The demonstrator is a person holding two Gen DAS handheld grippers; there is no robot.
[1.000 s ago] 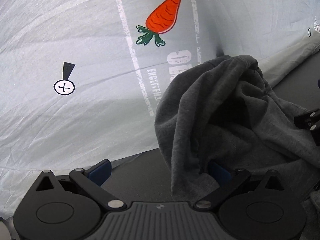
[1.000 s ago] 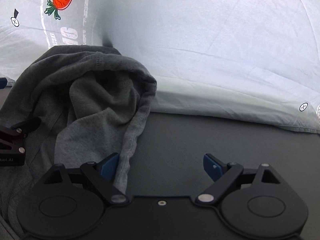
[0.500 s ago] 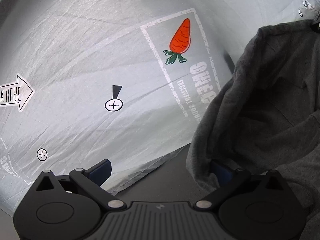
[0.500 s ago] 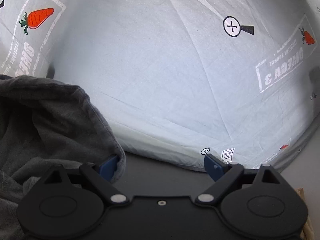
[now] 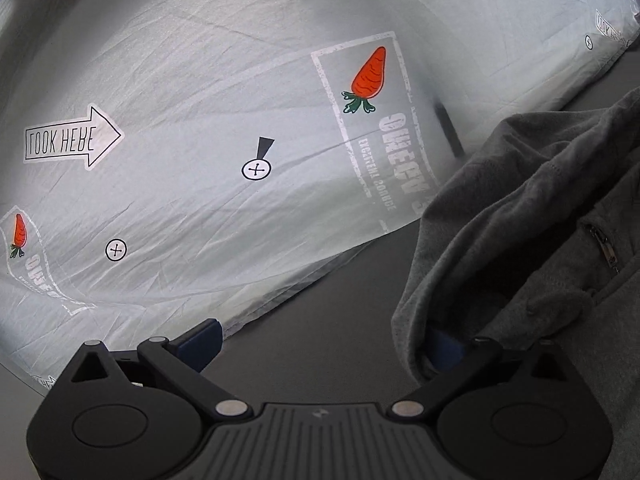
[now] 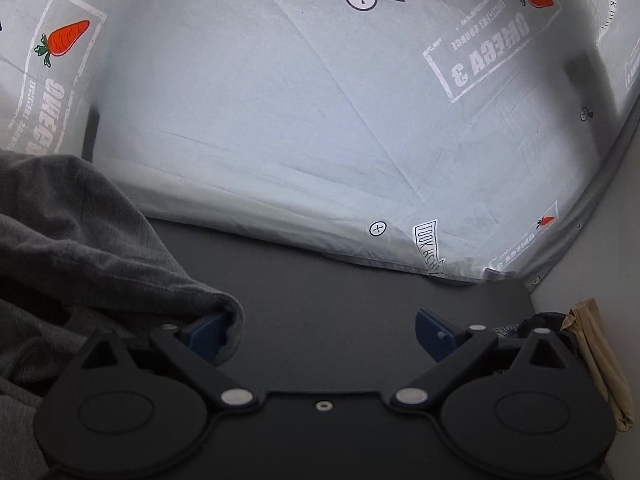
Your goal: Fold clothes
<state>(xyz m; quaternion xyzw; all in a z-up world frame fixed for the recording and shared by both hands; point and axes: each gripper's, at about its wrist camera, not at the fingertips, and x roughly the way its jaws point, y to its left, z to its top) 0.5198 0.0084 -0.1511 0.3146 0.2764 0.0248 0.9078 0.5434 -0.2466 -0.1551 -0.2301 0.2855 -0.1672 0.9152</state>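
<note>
Both grippers have their blue-padded fingers spread wide apart, nothing pinched btwn them: the left gripper (image 5: 322, 340) has the dark grey zip-up fleece garment (image 5: 532, 240) draped over its right finger only, and the right gripper (image 6: 324, 328) has a fold of the same cloth hooked over its left finger (image 6: 206, 330). The garment hangs bunched btwn the two tools, above and partly resting on the dark grey matte tabletop (image 6: 340, 292), w/ the pale printed sheet backdrop with carrot logos (image 5: 200, 80) standing behind the table edge. To do this step well, judging from the slack cloth: each finger carries fabric by drape alone, so it could slide off; better to lower the bunch to the table, find a hem or shoulder seam on each side, close on it properly, then pull apart till the cloth is flat before any fold. Keep the zip facing one way so it doesn't twist. Left view alone shows the metal zipper pull (image 5: 606, 250) and the collar-like opening, i.e. which way the garment faces. Right view alone shows the table's far right corner and a crumpled brown paper bag (image 6: 596, 356) beside a dark bundle I can't identify, just off that edge.
</note>
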